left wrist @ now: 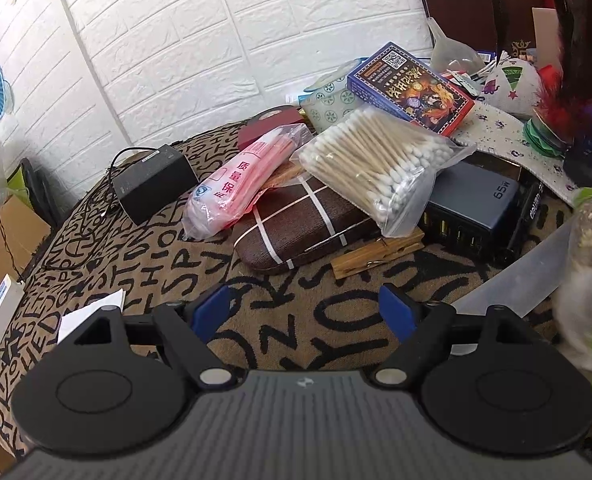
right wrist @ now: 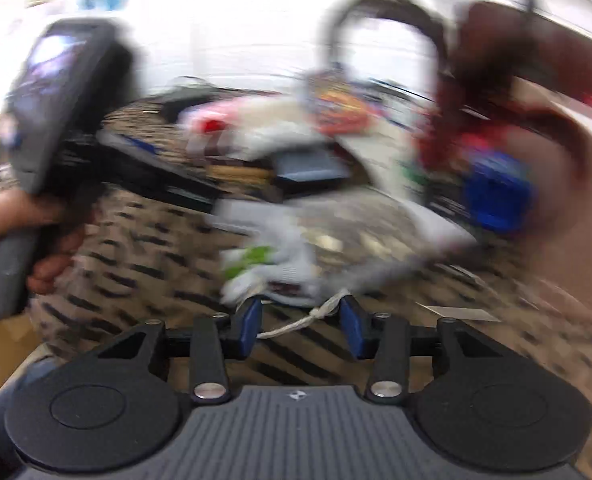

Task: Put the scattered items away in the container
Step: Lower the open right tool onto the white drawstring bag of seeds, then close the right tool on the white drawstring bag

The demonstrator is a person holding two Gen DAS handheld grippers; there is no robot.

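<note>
Blurred white sachet (right wrist: pixel 279 276) w/ green patch, string trailing btwn right gripper (right wrist: pixel 302 326) pads.

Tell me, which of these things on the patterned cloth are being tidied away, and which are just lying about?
Being tidied:
clear bag of cotton swabs
pink plastic packet
brown striped case
wooden clothespegs
translucent plastic container

Just lying about:
black power adapter with cable
white brick-pattern wall
cardboard box

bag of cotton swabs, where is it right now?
Left wrist view, centre-right of the pile: the bag of cotton swabs lies across the brown striped case, beside the pink packet, just in front of the blue card box.
</note>
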